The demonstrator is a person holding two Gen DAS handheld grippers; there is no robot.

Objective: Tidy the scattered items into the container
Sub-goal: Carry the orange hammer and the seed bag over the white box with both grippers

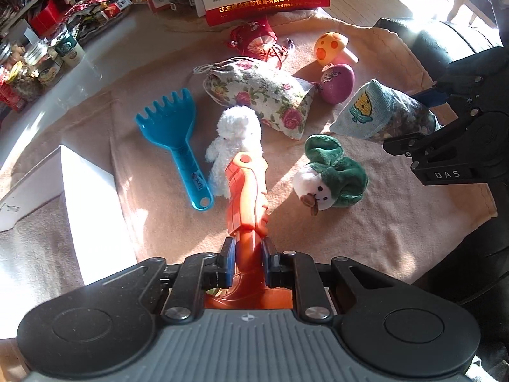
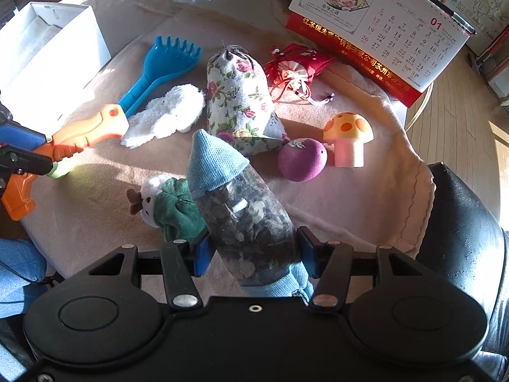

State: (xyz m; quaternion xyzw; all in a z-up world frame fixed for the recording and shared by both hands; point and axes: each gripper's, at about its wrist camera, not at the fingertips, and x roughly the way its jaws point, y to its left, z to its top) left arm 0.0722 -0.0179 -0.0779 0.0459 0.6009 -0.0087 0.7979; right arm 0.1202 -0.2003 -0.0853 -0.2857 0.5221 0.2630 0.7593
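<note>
White box: an open white box (image 2: 57, 41) is seen at the far left edge of the beige cloth (image 2: 350, 197); only a pale lining is made out inside (none of the scattered items is seen in it).
Clear pouch: a transparent pouch (image 2: 251, 222) filled with dark dried bits and capped with a light blue knitted cover (image 2: 213, 162) is held above the cloth; a yellow cartoon figure is printed on that cover in the left wrist view.
Writing: a desk calendar (image 2: 381, 31) stands at the far side of the cloth, marked "01" in red with rows of dates; gold Chinese characters run along its red base (too small to be read reliably). "DAS" is read on the right gripper's body in the left wrist view.
Left gripper: the left gripper (image 1: 248, 265) is closed narrowly on an orange toy gun (image 1: 246, 197), its blue pads pressed on both sides of the toy, raised over the cloth.
Right gripper: the right gripper (image 2: 254, 250) is set fairly wide, its pads clamped on either side of the clear pouch.
On the cloth: a blue toy rake (image 2: 162, 63), a white plush (image 2: 165, 114), a floral drawstring bag (image 2: 238, 102), a red pouch (image 2: 296, 67), a mushroom toy (image 2: 348, 137), a purple egg (image 2: 302, 159) and a green-hooded plush (image 2: 168, 207) lie spread between the box and the calendar.
</note>
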